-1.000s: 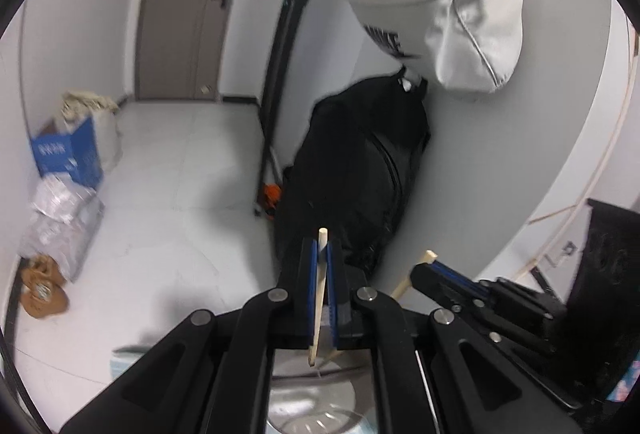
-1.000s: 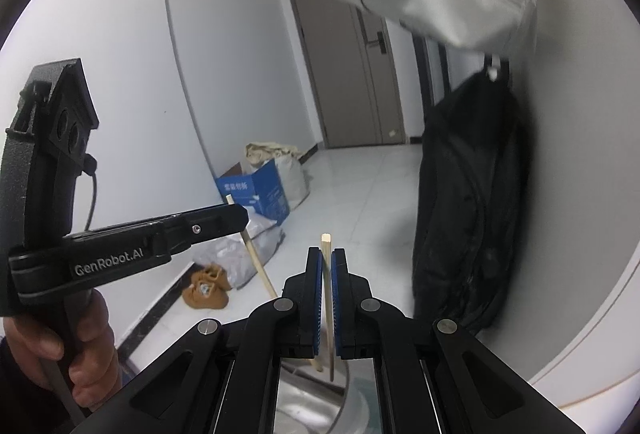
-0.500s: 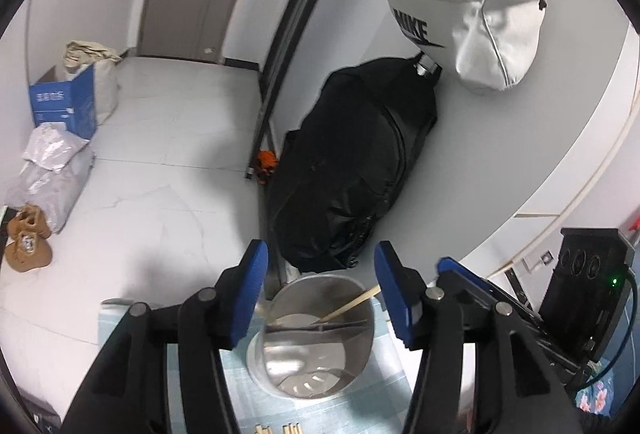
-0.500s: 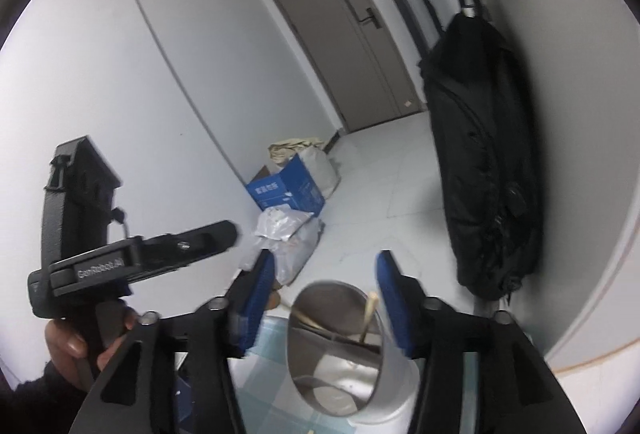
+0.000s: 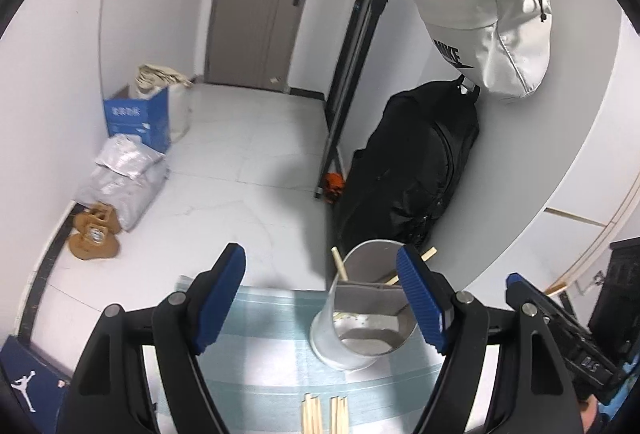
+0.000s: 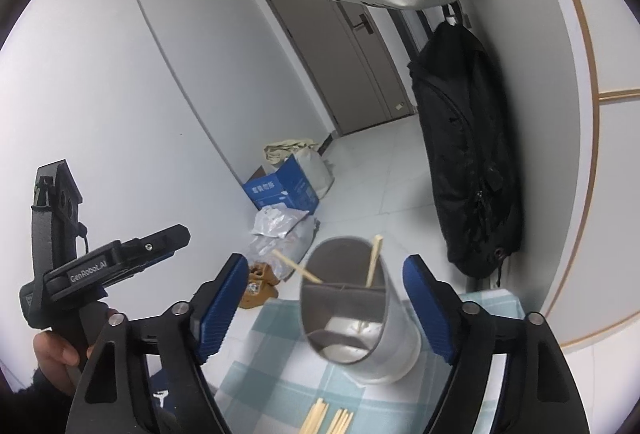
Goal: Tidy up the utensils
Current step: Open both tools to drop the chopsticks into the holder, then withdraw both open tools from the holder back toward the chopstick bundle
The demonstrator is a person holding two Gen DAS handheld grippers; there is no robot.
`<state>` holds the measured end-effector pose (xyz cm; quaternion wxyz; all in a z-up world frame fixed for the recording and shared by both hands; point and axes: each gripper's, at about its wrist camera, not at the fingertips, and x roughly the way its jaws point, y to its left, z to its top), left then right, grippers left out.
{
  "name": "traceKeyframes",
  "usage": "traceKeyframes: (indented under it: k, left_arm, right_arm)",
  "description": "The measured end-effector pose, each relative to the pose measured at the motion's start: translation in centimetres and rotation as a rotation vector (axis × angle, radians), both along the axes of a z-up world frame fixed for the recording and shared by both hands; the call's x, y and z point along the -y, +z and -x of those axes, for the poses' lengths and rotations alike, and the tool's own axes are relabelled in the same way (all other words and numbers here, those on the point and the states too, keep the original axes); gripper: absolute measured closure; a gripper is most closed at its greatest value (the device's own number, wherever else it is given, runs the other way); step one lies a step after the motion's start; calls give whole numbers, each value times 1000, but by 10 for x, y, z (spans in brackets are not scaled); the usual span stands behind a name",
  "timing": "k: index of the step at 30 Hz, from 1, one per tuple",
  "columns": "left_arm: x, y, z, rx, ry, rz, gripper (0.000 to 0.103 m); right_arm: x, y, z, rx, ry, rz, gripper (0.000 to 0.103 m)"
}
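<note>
A shiny metal cup (image 5: 332, 338) (image 6: 396, 346) stands on a pale blue-green checked cloth (image 5: 272, 314) (image 6: 280, 322). Two wooden chopsticks (image 5: 339, 265) (image 6: 374, 258) lean inside it, tips above the rim. More loose chopsticks (image 5: 324, 414) (image 6: 328, 418) lie on the cloth nearer to me. My left gripper (image 5: 319, 250) hangs above and behind the cup, jaws opening, nothing between the blue pads. My right gripper (image 6: 325, 258) is likewise opening and empty, the cup just beyond it. A hand (image 6: 52, 354) holds the left gripper.
A black bag (image 5: 416, 178) leans on the wall behind the cup, and a white bag (image 5: 488, 26) hangs above it. A blue box (image 5: 136, 118), silver sacks (image 5: 124, 174) and brown shoes (image 5: 94, 234) lie on the floor at left. A dark blue box (image 5: 24, 386) sits by the cloth's left edge.
Both grippers were each shut on a chopstick; both have opened and the two chopsticks now stand in the cup. Both grippers drew back, bringing the cup and cloth into view.
</note>
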<state>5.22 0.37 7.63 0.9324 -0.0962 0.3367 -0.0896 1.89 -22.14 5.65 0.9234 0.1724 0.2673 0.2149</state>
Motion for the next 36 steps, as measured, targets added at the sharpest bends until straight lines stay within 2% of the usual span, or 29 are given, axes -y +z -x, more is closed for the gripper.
traceKeyframes:
  k: [3,6,9,14,19,23,29,31,34,36]
  left_arm:
    - [1,3,15,22,10,-24,27]
    - [1,7,31,56,25,-34,18]
    - [0,8,47,92,31,-44,18]
    - [0,-1,64,104,36,-72,17]
    - [1,-21,75,91,49,-112,17]
    - [-5,-44,75,21,58,-103,17]
    - [-8,-64,72,-8,83,-145,17]
    - [-8,-71,72,-14,82,-160,17]
    - [-10,-81,72,-24,83,-160,17]
    - [-13,-88,69,-44,80,-157,17]
  right_arm:
    - [-4,1,15,15,4,-2,16]
    - [-11,4,29,23,14,0,13]
    - [-16,5,43,38,25,3,5]
    - [-26,-4,60,40,46,18,3]
    - [-34,-25,69,-17,50,52,3]
    - [-40,-45,72,-72,62,94,3]
    - [-46,-72,76,-136,71,143,4]
    - [-49,-80,75,-152,70,175,5]
    - [-55,-93,72,-188,83,206,14]
    - [-58,-101,69,-219,90,227,27]
